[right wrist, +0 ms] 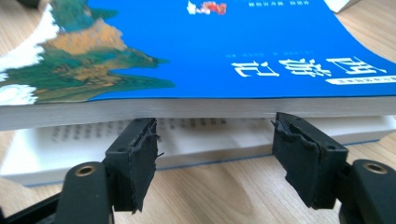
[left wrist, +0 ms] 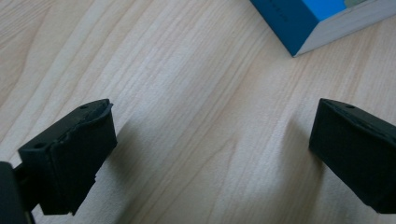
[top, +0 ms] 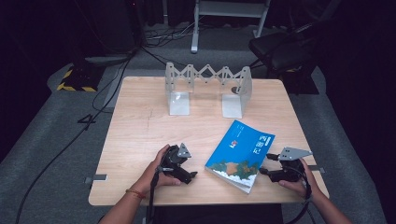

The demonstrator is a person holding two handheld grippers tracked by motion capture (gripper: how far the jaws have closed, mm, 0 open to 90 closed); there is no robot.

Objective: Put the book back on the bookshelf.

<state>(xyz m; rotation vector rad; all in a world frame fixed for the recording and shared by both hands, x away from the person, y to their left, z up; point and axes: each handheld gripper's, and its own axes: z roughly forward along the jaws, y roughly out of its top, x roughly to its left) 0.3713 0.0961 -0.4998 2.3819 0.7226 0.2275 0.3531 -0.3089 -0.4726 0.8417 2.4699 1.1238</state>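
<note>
A thick book with a blue cover (top: 243, 149) lies slantwise on the wooden table (top: 140, 130), right of the middle. My right gripper (top: 266, 164) is at the book's right-hand edge. In the right gripper view its jaws (right wrist: 215, 125) stand apart, side by side, with their tips tucked under the raised upper part of the book (right wrist: 224, 42); printed pages show beneath. Nothing is pinched between them. My left gripper (top: 189, 170) rests left of the book, open over bare wood (left wrist: 212, 112), with a corner of the book (left wrist: 299, 23) just ahead.
A white extendable book rack (top: 208, 88) with two upright end plates stands at the back of the table. A dark chair (top: 280, 51) is behind the back right corner. Cables run over the grey floor at the left.
</note>
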